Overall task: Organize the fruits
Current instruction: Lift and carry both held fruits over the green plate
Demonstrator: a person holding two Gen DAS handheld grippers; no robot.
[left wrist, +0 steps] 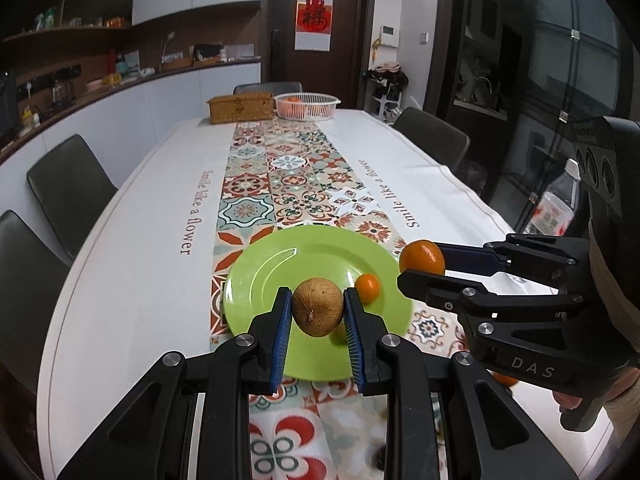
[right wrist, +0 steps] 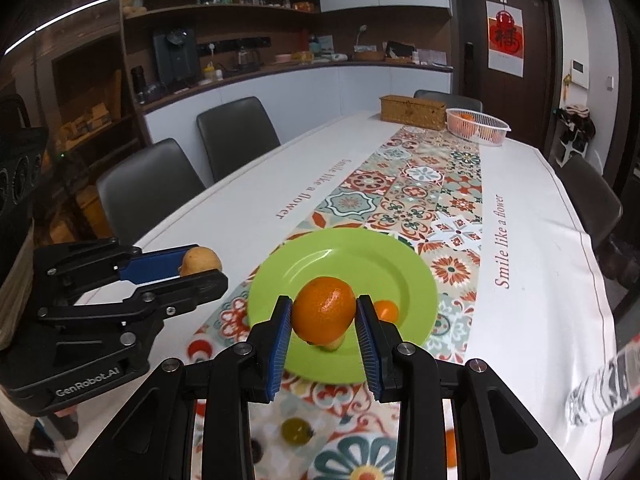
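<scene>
left gripper (left wrist: 317,312) clamps brown fruit (left wrist: 317,307) over green plate (left wrist: 280,264); right gripper (right wrist: 323,316) clamps orange (right wrist: 324,314) | small orange (left wrist: 367,287) on plate | right view only: dark fruit (right wrist: 296,430) on tabletop (right wrist: 540,248)

Green plate (left wrist: 280,256): glossy, smooth, plastic-looking. Worktop cloth (left wrist: 132,240): matt white fabric, printed tile-pattern runner. Brown fruit (left wrist: 317,307): dull, rough skin. Orange (right wrist: 324,314): shiny, dimpled peel. Tongs (left wrist: 317,320): matt black plastic, ribbed blue pads, metal screws. Basket (left wrist: 306,105): white plastic lattice.

Green plate (left wrist: 256,280), orange mandarin (right wrist: 324,314), brown fruit (left wrist: 318,306), floral-tiled tablecloth (left wrist: 256,184) in red and teal.
</scene>
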